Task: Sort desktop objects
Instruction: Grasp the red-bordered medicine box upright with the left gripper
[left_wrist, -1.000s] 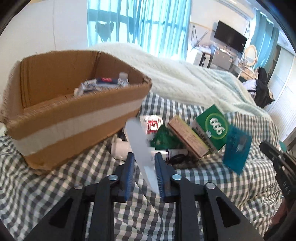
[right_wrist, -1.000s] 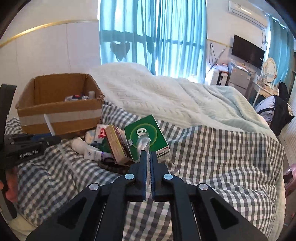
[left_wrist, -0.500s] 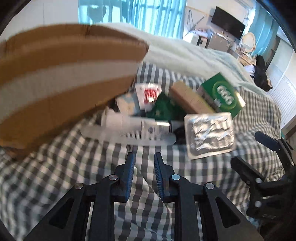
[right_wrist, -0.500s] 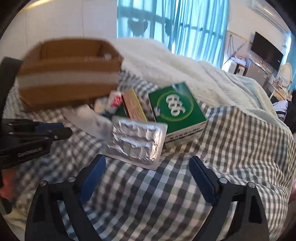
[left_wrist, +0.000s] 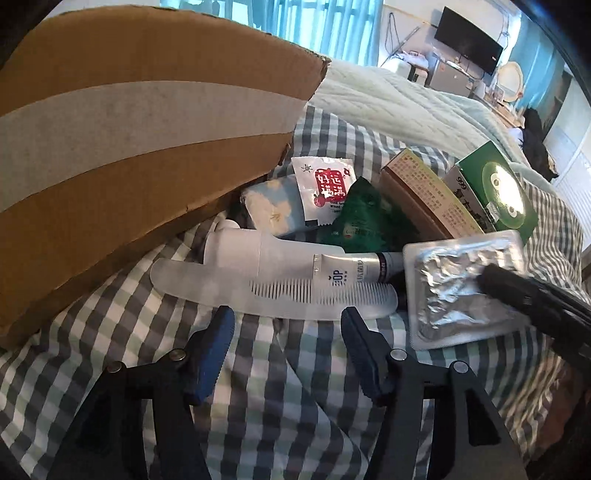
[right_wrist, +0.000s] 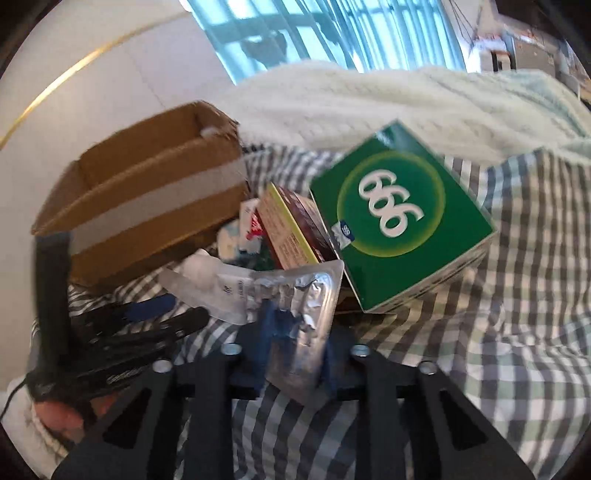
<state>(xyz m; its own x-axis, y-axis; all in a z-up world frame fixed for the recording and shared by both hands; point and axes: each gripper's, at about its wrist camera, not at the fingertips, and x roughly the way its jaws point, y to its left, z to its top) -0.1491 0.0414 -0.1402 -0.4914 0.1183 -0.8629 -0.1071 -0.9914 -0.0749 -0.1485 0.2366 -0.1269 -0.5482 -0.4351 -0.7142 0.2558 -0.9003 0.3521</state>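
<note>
One translucent comb (left_wrist: 273, 291) lies across the middle of the left wrist view on the checked bedcover (left_wrist: 277, 406), long axis left-right, teeth toward the frame's bottom. Left tongs (left_wrist: 286, 317) are opening, nothing between them. Right tongs (right_wrist: 295, 343) are closing around one foil blister pack (right_wrist: 299, 314). Two cartons and one cardboard box (left_wrist: 129, 129) stand behind.

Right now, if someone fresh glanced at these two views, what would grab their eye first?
Probably the big brown cardboard box with a pale tape band, looming at the left of the heap on the checked cloth. Next, the bright green carton printed 999 at the heap's right end. Then the silver foil blister pack, between the right gripper's closing jaws, and the translucent white comb lying just ahead of the left gripper's opening jaws.
</note>
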